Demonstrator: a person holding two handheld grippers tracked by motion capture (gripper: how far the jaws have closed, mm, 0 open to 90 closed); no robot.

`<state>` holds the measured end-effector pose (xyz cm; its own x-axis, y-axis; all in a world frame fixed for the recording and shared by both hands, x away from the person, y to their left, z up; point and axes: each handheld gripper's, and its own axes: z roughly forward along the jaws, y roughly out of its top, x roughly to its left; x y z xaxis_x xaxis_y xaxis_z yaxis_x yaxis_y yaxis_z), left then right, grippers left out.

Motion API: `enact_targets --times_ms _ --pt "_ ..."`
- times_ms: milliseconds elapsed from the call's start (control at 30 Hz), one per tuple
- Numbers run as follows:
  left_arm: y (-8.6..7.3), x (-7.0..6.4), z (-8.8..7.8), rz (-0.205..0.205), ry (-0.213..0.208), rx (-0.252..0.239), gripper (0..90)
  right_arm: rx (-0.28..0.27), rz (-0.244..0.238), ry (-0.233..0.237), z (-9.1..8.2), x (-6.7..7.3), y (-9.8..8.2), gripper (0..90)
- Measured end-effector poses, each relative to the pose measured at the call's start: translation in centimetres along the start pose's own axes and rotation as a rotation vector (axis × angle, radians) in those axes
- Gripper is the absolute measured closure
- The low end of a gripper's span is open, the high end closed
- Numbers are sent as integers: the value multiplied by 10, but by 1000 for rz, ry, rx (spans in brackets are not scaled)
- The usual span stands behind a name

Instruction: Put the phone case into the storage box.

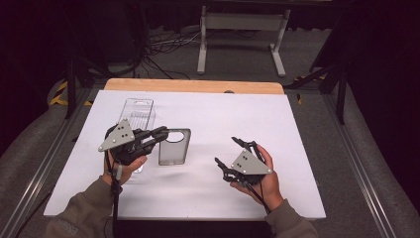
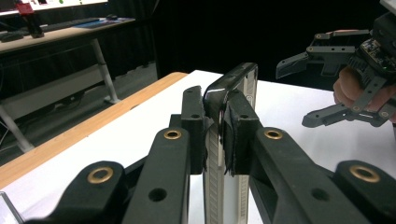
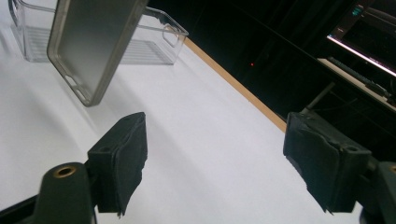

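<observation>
White-covered worktop (image 1: 208,114) is carrying a clear plastic bin (image 1: 137,113) while the left gripper (image 1: 148,140) is clamping a translucent grey phone case (image 1: 174,147) above it, and the right gripper (image 1: 232,150) is hovering with jaws apart, empty.

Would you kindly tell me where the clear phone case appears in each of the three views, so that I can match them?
High view: the phone case is left of centre, clamped by the left gripper.
Left gripper view: it stands edge-on at centre, pinched between the jaws.
Right gripper view: it hangs tilted at upper left.
Shared landmark: the clear plastic tray, behind the case.
</observation>
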<state>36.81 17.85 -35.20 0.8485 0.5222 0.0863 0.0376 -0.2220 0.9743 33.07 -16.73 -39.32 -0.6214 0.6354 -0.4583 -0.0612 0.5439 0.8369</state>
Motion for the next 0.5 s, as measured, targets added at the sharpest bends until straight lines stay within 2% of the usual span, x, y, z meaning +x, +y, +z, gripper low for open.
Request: enact_targets --times_ms 200,500 --pt "1 0 -2 1 2 -8 807 5 30 -5 -8 -3 -11 226" --pt "2 2 -6 -4 5 -18 807 11 43 -29 -18 -4 -22 211"
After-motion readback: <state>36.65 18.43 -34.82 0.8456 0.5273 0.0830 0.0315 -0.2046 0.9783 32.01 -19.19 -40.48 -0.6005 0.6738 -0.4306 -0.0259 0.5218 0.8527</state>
